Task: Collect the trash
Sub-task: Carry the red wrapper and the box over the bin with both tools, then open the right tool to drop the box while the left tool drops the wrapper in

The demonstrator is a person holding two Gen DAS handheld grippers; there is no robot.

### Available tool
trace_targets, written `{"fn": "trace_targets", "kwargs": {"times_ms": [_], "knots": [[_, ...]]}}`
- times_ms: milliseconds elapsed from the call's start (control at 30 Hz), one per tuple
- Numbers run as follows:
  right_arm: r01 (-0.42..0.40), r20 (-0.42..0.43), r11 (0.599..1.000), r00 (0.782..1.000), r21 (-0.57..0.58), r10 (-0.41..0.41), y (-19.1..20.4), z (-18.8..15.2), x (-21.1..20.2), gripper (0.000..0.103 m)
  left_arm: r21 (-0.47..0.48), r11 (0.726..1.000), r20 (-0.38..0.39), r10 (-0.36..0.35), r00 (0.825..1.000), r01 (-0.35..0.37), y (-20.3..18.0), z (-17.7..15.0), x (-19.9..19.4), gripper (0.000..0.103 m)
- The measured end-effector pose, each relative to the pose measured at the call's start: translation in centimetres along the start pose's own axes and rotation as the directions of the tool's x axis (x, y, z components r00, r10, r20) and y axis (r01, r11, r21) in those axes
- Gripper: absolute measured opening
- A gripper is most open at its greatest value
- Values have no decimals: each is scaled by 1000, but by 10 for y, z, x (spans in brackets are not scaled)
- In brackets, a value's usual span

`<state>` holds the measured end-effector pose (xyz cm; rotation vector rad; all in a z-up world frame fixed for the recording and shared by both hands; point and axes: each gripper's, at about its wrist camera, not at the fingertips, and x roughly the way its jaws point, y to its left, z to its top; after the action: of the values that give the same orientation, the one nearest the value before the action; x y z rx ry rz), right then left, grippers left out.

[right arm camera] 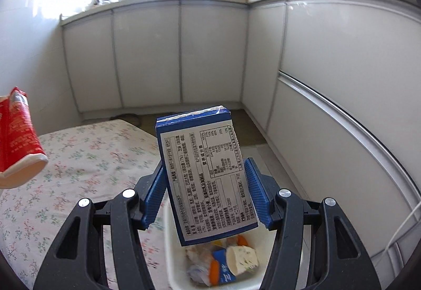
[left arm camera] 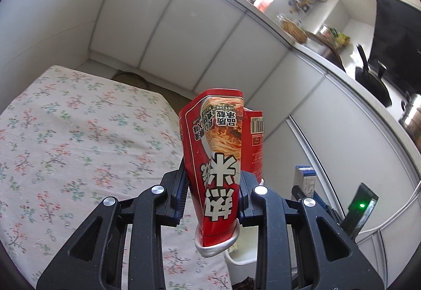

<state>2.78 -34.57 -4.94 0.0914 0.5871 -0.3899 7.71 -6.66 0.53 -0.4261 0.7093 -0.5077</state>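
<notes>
My left gripper is shut on a crushed red noodle cup, held above the edge of the flowered tablecloth. The same red cup shows at the left edge of the right wrist view. My right gripper is shut on a blue carton with a white label of printed text. It hangs over a white bin beside the table. The bin holds several pieces of trash, among them a pale cup and a blue wrapper. A part of the white bin shows under the left gripper too.
White kitchen cabinets run along the back and the right side, with a cluttered worktop above them. A black pan stands on the worktop. A white cable hangs at the right. Bare floor lies between table and cabinets.
</notes>
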Motion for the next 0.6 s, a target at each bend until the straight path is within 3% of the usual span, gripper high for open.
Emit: {"fn": "trace_targets", "kwargs": {"times_ms": [300, 400, 600], "knots": [[61, -124, 997, 991, 48, -55, -40, -18, 23, 59, 75, 997, -73, -28, 997, 33, -42, -20, 32, 28], [58, -130, 996, 990, 69, -49, -51, -19, 24, 60, 96, 995, -90, -31, 995, 40, -54, -25, 42, 28], [77, -109, 990, 992, 120, -64, -74, -18, 18, 73, 126, 990, -124, -41, 991, 57, -78, -35, 61, 28]]}}
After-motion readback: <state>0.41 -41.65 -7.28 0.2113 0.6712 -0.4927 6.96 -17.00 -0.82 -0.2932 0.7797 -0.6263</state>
